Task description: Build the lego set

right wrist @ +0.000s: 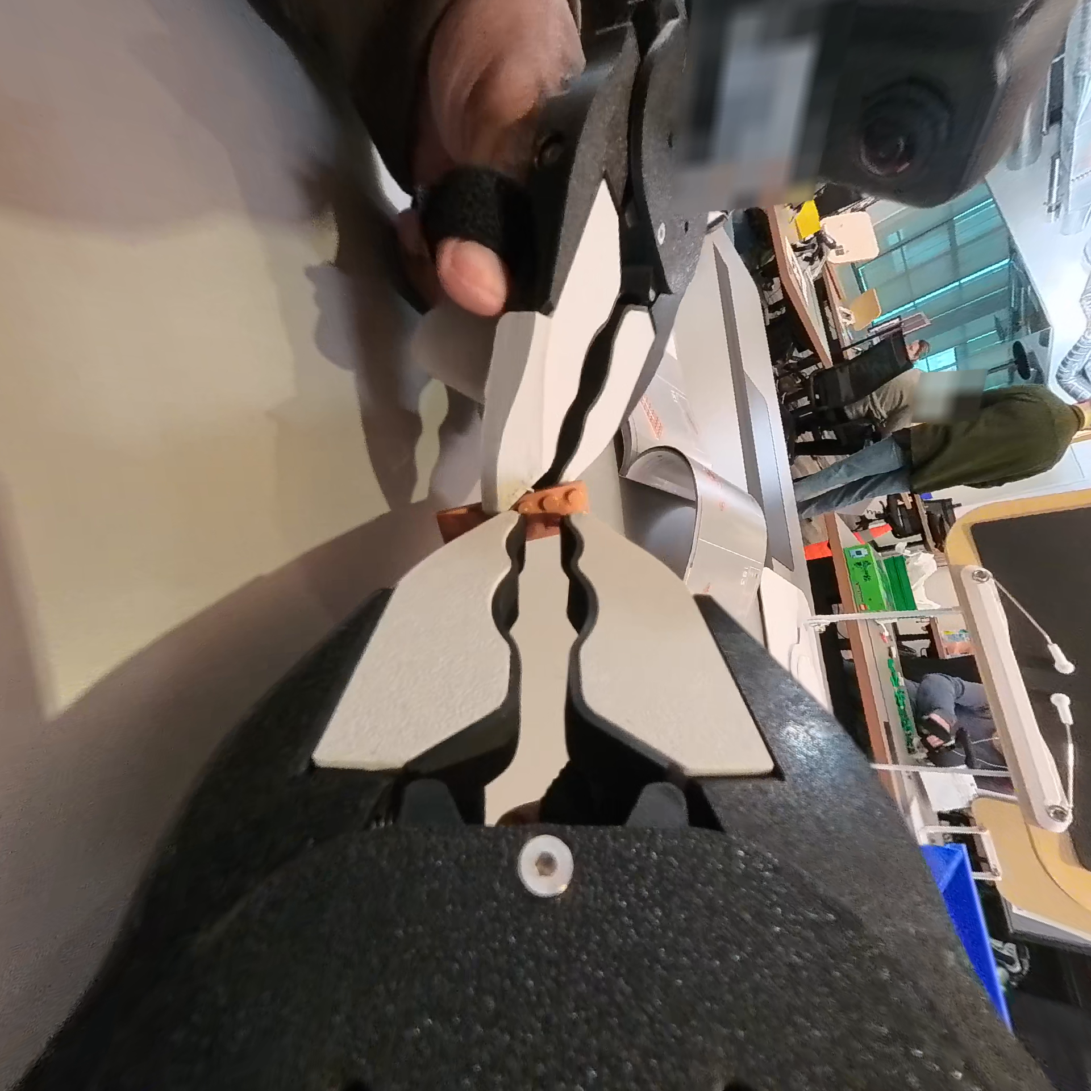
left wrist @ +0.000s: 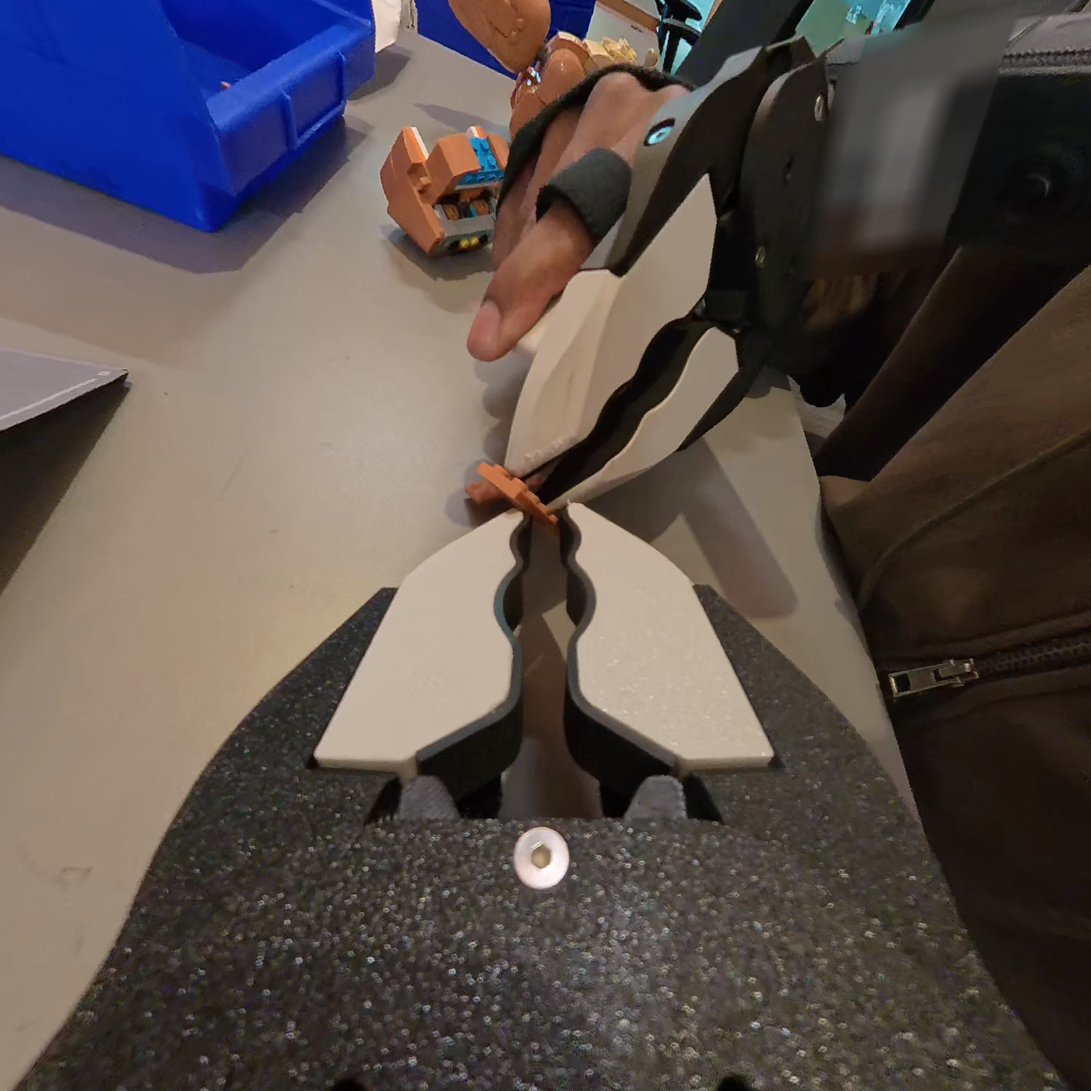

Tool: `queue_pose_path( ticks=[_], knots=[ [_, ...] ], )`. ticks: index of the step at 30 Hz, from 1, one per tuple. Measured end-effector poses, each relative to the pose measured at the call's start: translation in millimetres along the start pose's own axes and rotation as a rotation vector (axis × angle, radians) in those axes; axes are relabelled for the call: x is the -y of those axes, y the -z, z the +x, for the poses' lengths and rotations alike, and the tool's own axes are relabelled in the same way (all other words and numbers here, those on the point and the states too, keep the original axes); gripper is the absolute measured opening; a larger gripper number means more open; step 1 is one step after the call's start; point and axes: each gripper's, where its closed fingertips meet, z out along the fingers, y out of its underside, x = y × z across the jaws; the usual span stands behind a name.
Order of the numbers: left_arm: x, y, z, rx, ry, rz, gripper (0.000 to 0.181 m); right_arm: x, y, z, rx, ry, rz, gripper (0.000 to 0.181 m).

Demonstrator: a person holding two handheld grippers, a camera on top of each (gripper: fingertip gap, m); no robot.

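A small orange-brown Lego plate [left wrist: 512,491] is held above the grey table [left wrist: 236,531], with another small brown piece stuck to it. My left gripper [left wrist: 543,518] is shut on one end of it. My right gripper [left wrist: 540,475] comes in from the upper right, tip to tip with the left, and is shut on the same little assembly. In the right wrist view the studded plate [right wrist: 555,502] sits between my right gripper [right wrist: 543,519] and the left gripper [right wrist: 534,491] above it. A brown bit [right wrist: 457,522] sticks out to the left.
A part-built brown and blue Lego model [left wrist: 443,189] lies on the table behind, with a larger brown model [left wrist: 531,59] beyond it. A blue bin [left wrist: 177,88] stands at the back left. A grey sheet [left wrist: 47,384] lies at left. A dark jacket [left wrist: 974,590] is close on the right.
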Motion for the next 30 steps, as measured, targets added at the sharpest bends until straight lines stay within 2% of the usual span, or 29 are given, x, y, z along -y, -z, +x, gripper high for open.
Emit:
queue_pose_path(
  ticks=[7, 13, 17, 20, 25, 28, 30],
  knots=[
    [4, 3, 3, -0.066, 0.076, 0.036, 0.008, 1, 2, 6, 0.030, -0.159, 0.055, 0.020],
    [9, 5, 6, -0.127, 0.155, 0.075, 0.007, 5, 5, 9, 0.003, -0.131, 0.073, 0.019],
    [7, 5, 8, -0.133, 0.149, 0.063, 0.007, 4, 5, 10, 0.001, -0.132, 0.068, 0.026],
    [2, 2, 11, -0.131, 0.087, 0.020, 0.007, 5, 5, 4, 0.050, -0.151, 0.070, 0.030],
    [-12, -2, 22, -0.121, -0.119, -0.078, 0.008, 8, 5, -13, 0.177, -0.191, 0.084, 0.034],
    [-16, -4, 25, -0.107, -0.207, -0.109, 0.008, 10, 6, -22, 0.244, -0.209, 0.090, 0.029],
    [-16, -3, 24, -0.107, -0.200, -0.106, 0.007, 11, 6, -22, 0.258, -0.242, 0.098, 0.022]
  ],
)
